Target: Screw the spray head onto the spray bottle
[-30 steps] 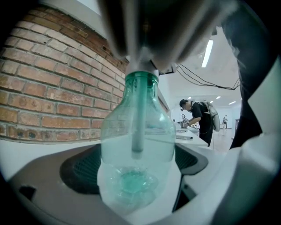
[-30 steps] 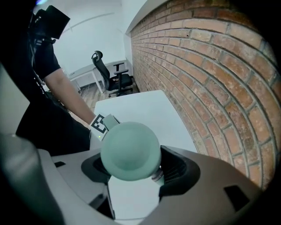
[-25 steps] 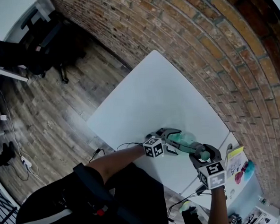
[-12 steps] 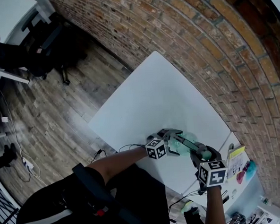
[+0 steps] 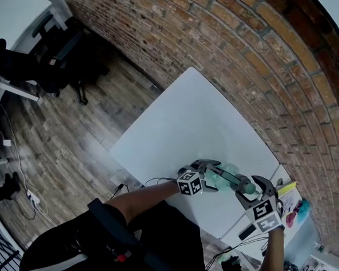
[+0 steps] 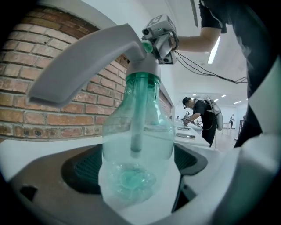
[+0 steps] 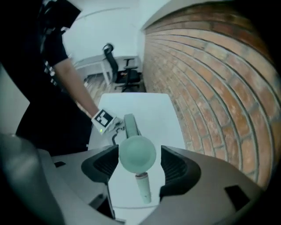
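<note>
A clear green spray bottle [image 6: 136, 145] sits between the pads of my left gripper [image 6: 134, 165], which is shut on its body. The grey spray head [image 6: 88, 61] sits on the bottle's neck, its trigger lever pointing left. In the head view the left gripper [image 5: 209, 174] holds the bottle [image 5: 222, 177] tilted above the white table [image 5: 186, 119] near its front edge. My right gripper [image 5: 254, 189] stands open around the spray head's top. In the right gripper view the round green cap [image 7: 137, 152] lies between the right gripper [image 7: 137, 160] pads, with a gap on the right side.
A brick wall [image 5: 239, 53] runs behind the table. Office chairs [image 5: 50, 53] stand on the wood floor at far left. A second surface with colourful items [image 5: 288, 202] lies at lower right. Cables [image 5: 155, 177] trail off the table's front edge. A person [image 6: 199, 116] works in the background.
The right gripper has drawn back and down-right from the spray head, tilted, and its jaws now stand apart. The left gripper and bottle have barely moved.
</note>
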Tool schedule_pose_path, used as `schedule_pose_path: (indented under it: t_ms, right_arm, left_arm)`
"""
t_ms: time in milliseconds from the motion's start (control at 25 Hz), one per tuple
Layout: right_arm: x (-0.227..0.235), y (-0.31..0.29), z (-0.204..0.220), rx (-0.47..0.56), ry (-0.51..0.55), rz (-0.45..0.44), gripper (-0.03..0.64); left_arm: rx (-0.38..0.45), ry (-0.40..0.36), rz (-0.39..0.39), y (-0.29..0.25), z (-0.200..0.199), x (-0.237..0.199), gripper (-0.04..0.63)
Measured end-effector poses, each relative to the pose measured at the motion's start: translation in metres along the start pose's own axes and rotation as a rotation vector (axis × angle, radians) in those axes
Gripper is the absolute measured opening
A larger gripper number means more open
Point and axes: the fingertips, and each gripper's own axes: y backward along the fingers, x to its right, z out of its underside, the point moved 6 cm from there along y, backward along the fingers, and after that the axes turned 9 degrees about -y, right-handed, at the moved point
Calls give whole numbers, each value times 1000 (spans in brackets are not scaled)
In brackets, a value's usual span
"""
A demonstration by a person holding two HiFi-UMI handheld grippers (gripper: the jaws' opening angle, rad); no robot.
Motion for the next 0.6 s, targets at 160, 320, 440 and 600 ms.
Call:
schedule_pose_path:
  t_ms: [160, 320, 440, 600]
  right_arm:
    - [-11, -9, 4, -129, 387, -14, 281]
    - [-16, -20, 5, -215, 670, -15, 281]
    - [-16, -24, 3, -248, 712, -24, 281]
    - [-12, -24, 2, -217, 538, -53, 281]
  left_arm:
    - [-1, 2, -17, 0, -2, 0, 511]
    - [-7, -6, -23, -2, -3, 1, 511]
    - [-8, -11, -31, -2, -3, 0, 511]
    - [-4, -6, -42, -1, -4, 2, 511]
